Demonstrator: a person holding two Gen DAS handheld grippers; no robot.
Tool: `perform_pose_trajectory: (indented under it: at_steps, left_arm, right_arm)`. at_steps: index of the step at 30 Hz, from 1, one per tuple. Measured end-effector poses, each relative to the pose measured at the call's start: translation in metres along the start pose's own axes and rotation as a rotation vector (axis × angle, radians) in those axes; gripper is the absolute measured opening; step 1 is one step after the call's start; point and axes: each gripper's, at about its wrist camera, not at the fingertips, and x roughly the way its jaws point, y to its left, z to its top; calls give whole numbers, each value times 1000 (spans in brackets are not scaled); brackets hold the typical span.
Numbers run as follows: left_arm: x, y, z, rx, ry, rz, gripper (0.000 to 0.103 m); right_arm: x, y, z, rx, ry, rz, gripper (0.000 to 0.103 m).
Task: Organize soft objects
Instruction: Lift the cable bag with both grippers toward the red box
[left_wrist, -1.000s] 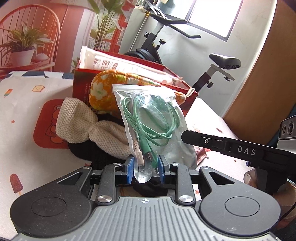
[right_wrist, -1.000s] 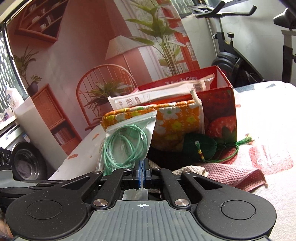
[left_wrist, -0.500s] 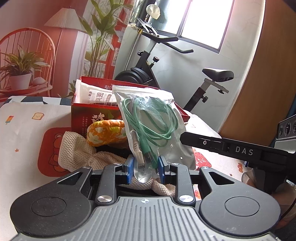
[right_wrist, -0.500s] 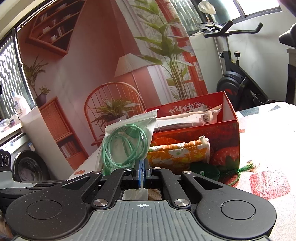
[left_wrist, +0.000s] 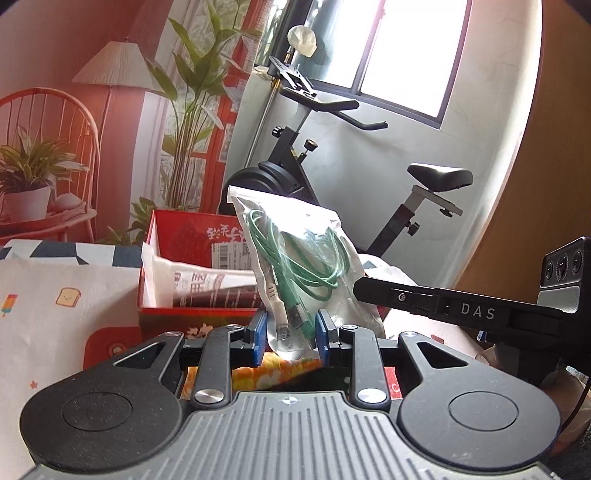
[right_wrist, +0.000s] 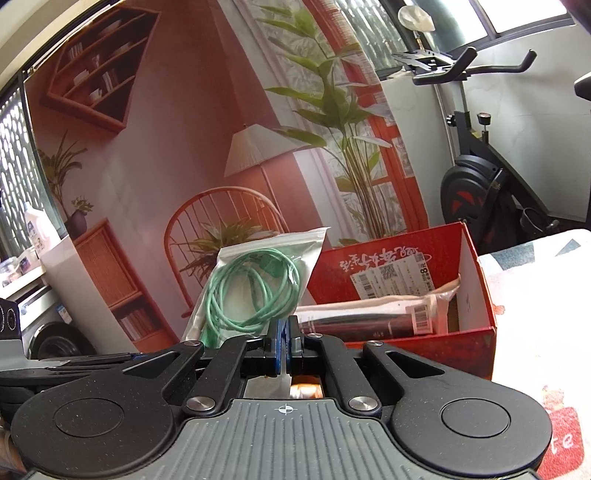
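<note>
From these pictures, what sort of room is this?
Probably a room in a home: an exercise bike under a window, a washing machine, and a table with a printed cloth.

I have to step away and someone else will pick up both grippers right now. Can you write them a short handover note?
Left gripper: shut on the bottom of the clear bag with the green cable inside.
Right gripper: shut on a thin edge of the same bag.
The bag is held upright in the air, in front of the open red box.
Done: a white packet already lies in the box.
Left: set the bag into the box and let go with both grippers. An orange flowered pouch shows under the left gripper, outside the box; it probably goes in too.
</note>
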Motion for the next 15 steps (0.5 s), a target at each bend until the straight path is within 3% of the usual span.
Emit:
perform_pose_trajectory:
  at_steps: [7,15]
  left_arm:
    - [31,13,35,-4,-13,36,29]
    - [83,32,60,-103,22,48,29]
  right_arm:
    - [46,-16,35,30,21,10,2]
    - [104,-45,63,29,52,-44,3]
